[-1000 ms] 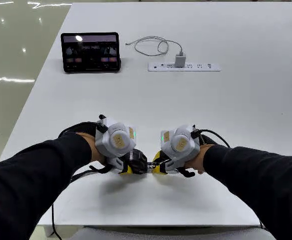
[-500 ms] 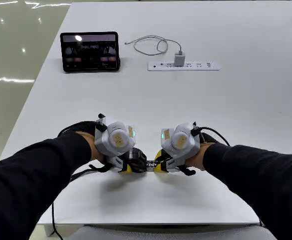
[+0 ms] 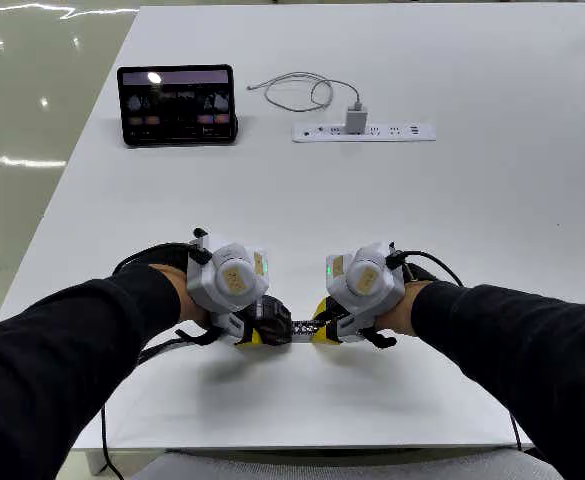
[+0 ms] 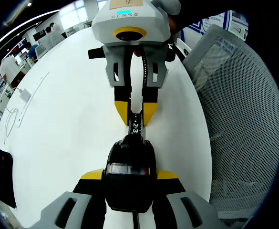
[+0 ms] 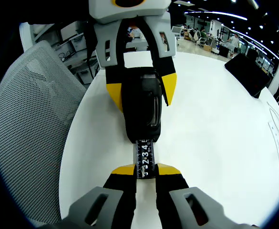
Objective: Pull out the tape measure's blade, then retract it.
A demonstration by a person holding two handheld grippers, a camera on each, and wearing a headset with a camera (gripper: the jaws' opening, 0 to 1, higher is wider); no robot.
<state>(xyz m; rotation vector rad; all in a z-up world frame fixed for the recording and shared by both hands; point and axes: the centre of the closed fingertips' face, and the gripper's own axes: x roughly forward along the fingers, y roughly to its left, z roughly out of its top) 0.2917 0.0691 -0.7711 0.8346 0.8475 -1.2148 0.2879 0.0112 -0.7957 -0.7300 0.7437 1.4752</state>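
Note:
A black tape measure case (image 4: pixel 129 174) sits between the jaws of my left gripper (image 4: pixel 129 174), which is shut on it. Its numbered blade (image 4: pixel 136 125) runs out a short way to my right gripper (image 4: pixel 135 109), whose yellow-tipped jaws pinch the blade's end. In the right gripper view the blade (image 5: pixel 145 160) leads from my right gripper (image 5: pixel 145 171) back to the case (image 5: pixel 141 107). In the head view the case (image 3: pixel 270 322) and the short blade (image 3: pixel 303 326) lie between the left gripper (image 3: pixel 257 330) and right gripper (image 3: pixel 324 330), low over the white table (image 3: pixel 302 210) near its front edge.
A dark tablet (image 3: pixel 177 103) stands at the back left of the table. A white power strip (image 3: pixel 364 131) with a charger and coiled cable (image 3: pixel 297 92) lies behind the centre. A grey mesh chair (image 4: pixel 239 124) is close to the table's front edge.
The two grippers have drawn slightly apart, and a little more blade shows between them. The head camera has shifted slightly.

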